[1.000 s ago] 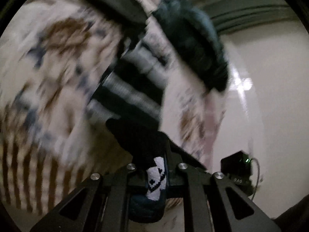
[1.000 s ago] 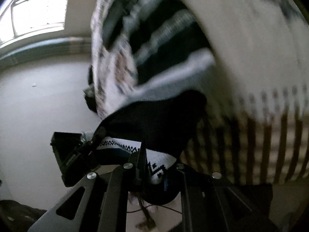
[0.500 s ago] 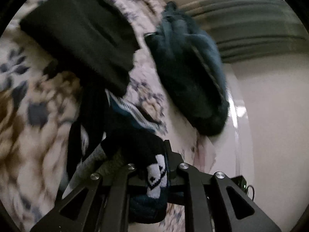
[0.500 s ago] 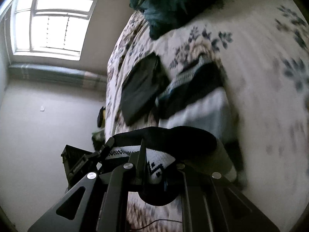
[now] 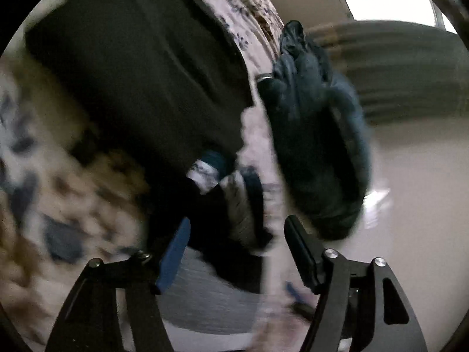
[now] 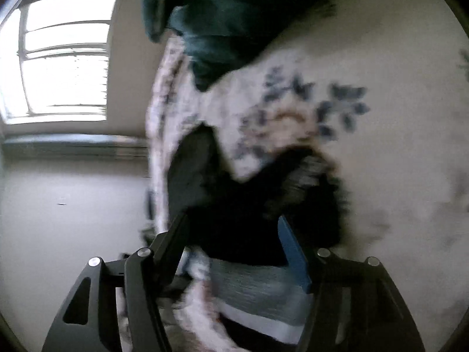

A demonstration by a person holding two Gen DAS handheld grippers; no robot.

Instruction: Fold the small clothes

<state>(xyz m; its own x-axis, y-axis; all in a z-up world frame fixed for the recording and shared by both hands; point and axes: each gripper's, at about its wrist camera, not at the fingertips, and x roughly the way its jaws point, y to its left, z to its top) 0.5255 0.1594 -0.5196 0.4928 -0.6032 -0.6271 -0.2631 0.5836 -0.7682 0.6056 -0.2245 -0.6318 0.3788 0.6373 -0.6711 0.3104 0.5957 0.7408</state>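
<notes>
A small knitted garment [image 5: 234, 199] with black, grey and white stripes lies bunched on the floral bedspread [image 5: 58, 190]. My left gripper [image 5: 237, 223] hangs just over it, its jaws opening wide, the garment lying loose between them with the pads off it. In the right wrist view the same garment [image 6: 255, 290] shows a grey and white band under my right gripper [image 6: 231, 220]. Its jaws are also opening, and the cloth lies between them untouched. Both views are blurred.
A flat folded black cloth [image 5: 140, 73] lies on the bedspread [image 6: 381, 146] just beyond the garment, also in the right wrist view [image 6: 190, 170]. A heap of dark teal clothes [image 5: 316, 146] sits near the bed's edge. Pale floor [image 5: 410, 190] and a bright window [image 6: 58, 58] lie past the edge.
Both grippers carried the striped garment across and down onto the bed near the black cloth, then opened and let it go. It now lies loose between the jaws.
</notes>
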